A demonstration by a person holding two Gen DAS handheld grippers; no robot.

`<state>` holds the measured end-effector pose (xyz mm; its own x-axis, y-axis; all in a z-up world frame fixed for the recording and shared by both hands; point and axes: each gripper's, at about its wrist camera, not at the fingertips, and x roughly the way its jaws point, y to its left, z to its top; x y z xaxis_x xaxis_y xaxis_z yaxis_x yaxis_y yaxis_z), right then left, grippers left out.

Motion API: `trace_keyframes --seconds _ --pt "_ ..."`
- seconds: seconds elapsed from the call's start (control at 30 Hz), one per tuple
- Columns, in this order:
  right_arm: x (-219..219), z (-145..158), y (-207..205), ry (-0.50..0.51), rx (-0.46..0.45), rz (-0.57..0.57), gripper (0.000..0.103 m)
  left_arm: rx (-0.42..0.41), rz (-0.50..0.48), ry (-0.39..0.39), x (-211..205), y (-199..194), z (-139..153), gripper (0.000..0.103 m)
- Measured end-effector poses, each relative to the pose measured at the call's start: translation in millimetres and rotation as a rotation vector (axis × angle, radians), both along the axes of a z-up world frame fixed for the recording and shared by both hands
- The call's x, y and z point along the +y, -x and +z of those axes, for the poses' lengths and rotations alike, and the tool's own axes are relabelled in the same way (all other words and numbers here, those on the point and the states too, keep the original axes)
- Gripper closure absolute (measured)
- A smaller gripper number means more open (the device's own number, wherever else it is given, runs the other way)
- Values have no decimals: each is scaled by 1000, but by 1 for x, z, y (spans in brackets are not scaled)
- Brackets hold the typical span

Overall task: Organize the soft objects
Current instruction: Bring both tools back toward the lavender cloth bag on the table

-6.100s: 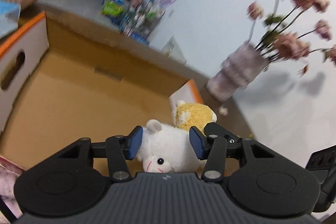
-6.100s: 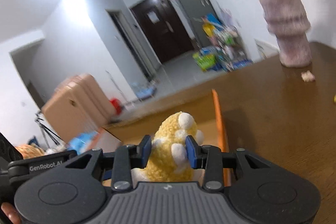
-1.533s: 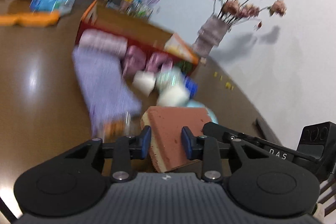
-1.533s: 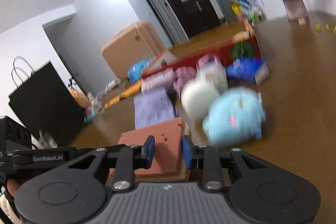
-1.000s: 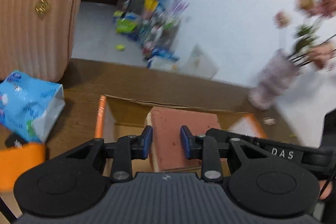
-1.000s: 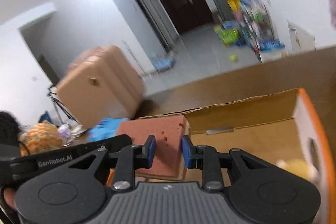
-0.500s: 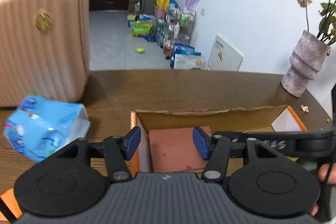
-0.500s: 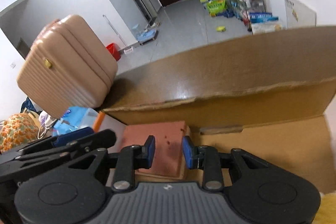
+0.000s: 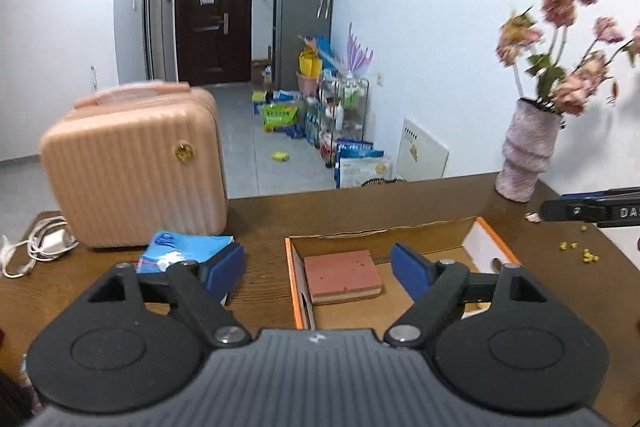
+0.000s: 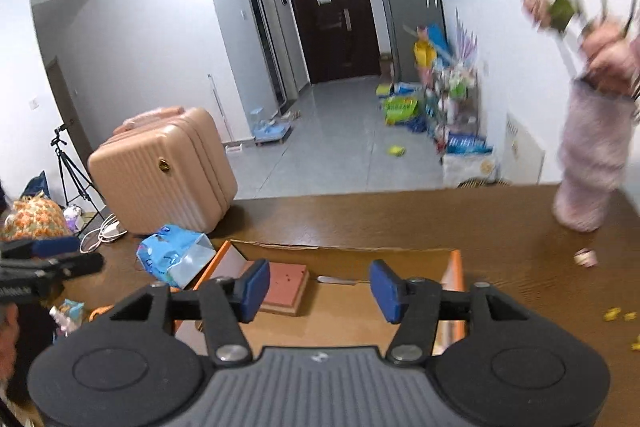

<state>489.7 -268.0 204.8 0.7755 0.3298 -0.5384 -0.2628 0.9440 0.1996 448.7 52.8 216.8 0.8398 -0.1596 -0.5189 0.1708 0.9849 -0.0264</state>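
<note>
Since the brick-red sponge block (image 9: 342, 275) lies flat on the floor of the cardboard box (image 9: 297, 281), tight in the near-left corner against the orange-edged wall, it reads as a light, squashy slab with a tan foam layer under the red face. It should dent under the pads and spring back, and its rough skin ought not to slip. If it has to be lifted again, the two long side faces are the place to pinch, low enough to catch both layers.

Both pairs of jaws have just been opening and stand wide with nothing between them. The left gripper (image 9: 318, 267) frames the block from above without touching it; the right gripper (image 10: 319, 287) hangs over the bare cardboard beside it.

Much of the box is hidden. The gripper bodies cover its near end in both views, so what else lies there cannot be told; only a small yellowish scrap (image 9: 483, 305) shows past the left gripper's arm. The vase (image 10: 591, 163) at the far right corner of the tabletop (image 9: 260, 215) is smeared with blur in the right view. A blue packet (image 10: 174, 254) lies just outside the box's left wall.
</note>
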Motion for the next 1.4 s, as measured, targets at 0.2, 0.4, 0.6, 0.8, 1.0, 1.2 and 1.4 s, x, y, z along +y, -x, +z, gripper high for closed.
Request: trace_keyframes --seconds 0.2,0.4,0.6,0.8,1.0,1.2,1.4 --pt "-19 34 68 11 -78 -6 37 -57 -17 -15 -10 66 24 20" --pt "-31 37 129 17 -145 -5 36 -116 -21 6 -12 133 20 18" --pt "-35 8 201 24 -213 16 34 -234 2 -38 -21 219 -18 16" --pt "-33 -37 290 -3 -286 60 27 -283 -5 8 -17 306 -65 10" --pt "-18 -92 372 5 -334 59 23 -259 -9 71 -15 375 -111 7" --pt "-9 -132 411 -20 -356 34 9 -216 -29 48 -19 385 -135 5" --pt "-8 -150 387 -28 -329 3 10 -132 -28 68 -26 352 -153 5"
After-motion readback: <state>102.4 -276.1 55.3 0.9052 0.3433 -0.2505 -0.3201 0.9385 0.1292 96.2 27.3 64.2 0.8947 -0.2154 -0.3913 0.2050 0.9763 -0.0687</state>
